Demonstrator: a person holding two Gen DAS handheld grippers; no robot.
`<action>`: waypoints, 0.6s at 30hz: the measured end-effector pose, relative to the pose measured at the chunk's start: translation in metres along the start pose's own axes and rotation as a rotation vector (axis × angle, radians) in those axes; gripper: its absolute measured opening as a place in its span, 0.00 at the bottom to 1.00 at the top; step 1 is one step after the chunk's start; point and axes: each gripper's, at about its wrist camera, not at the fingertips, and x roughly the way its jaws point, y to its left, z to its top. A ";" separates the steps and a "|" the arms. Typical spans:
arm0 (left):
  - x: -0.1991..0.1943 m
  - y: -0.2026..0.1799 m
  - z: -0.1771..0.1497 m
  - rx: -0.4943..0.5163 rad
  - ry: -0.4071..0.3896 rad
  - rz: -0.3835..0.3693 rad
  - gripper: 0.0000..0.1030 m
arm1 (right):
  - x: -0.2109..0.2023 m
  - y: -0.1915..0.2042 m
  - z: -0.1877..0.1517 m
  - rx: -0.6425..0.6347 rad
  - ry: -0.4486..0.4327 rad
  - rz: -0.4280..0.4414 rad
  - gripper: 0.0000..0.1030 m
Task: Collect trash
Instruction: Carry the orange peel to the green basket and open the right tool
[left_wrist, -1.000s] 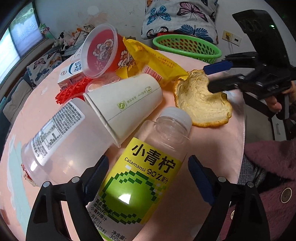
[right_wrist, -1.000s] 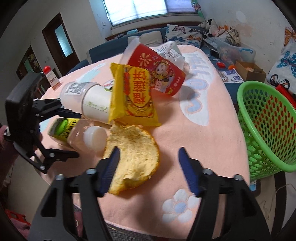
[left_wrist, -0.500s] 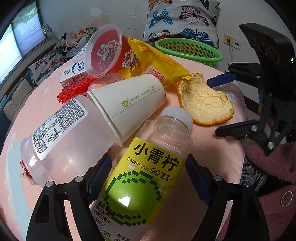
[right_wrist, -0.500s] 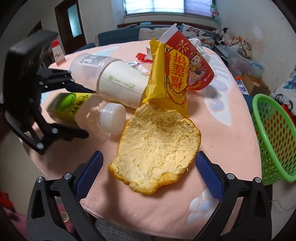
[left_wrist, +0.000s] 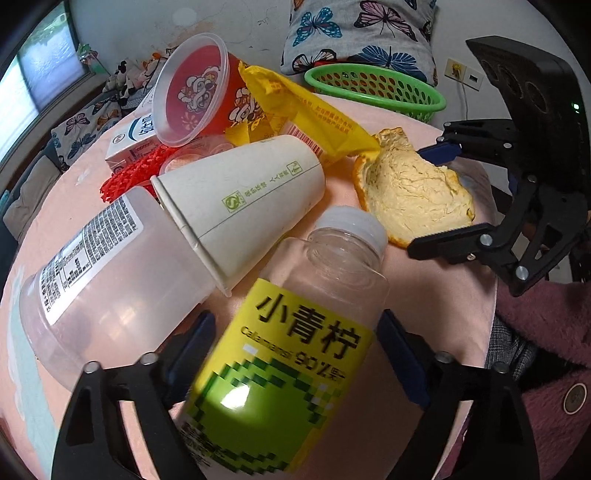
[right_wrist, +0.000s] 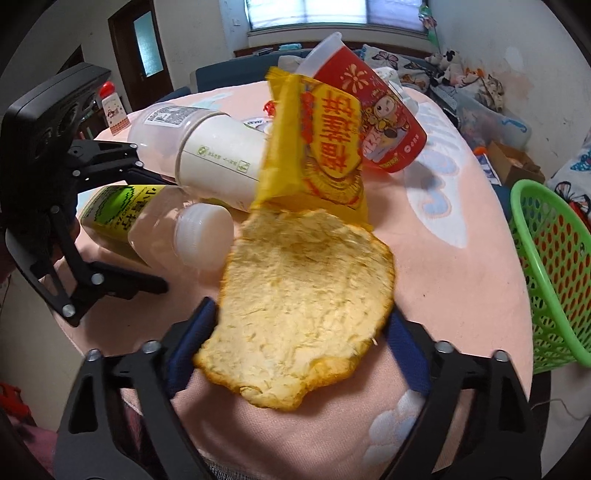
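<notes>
While both grippers straddle their targets, neither piece of trash is yet seen to be clamped.

The bottle (left_wrist: 295, 354) lies on its side on the table (right_wrist: 454, 266), between the pads of the left gripper (left_wrist: 295, 350), which stand wide with no clear pressure on the label; the jaws have been narrowing slightly. The peel (right_wrist: 299, 299) lies flat near the table edge, flanked by the right gripper (right_wrist: 295, 343), whose jaws have just been closing from their widest, the pads close to its rim but not visibly pressing. Several risks are judged: the round, smooth bottle may roll or squirt out if squeezed off-centre, nudging the paper cup (left_wrist: 240, 206); the thin, limp peel may fold or slide beneath the pads, or the cloth be pinched instead. The basket (right_wrist: 554, 280) stands apart at the right, so a weak grip may drop trash short of it.
</notes>
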 end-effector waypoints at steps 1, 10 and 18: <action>-0.001 0.000 0.000 -0.008 0.001 -0.011 0.74 | 0.000 0.000 0.000 0.000 -0.003 0.002 0.79; -0.003 -0.012 -0.001 -0.053 -0.008 0.019 0.63 | -0.004 -0.004 -0.003 0.017 -0.011 0.023 0.78; -0.006 -0.010 -0.007 -0.104 0.000 0.028 0.66 | -0.002 0.006 -0.006 -0.003 -0.012 -0.012 0.83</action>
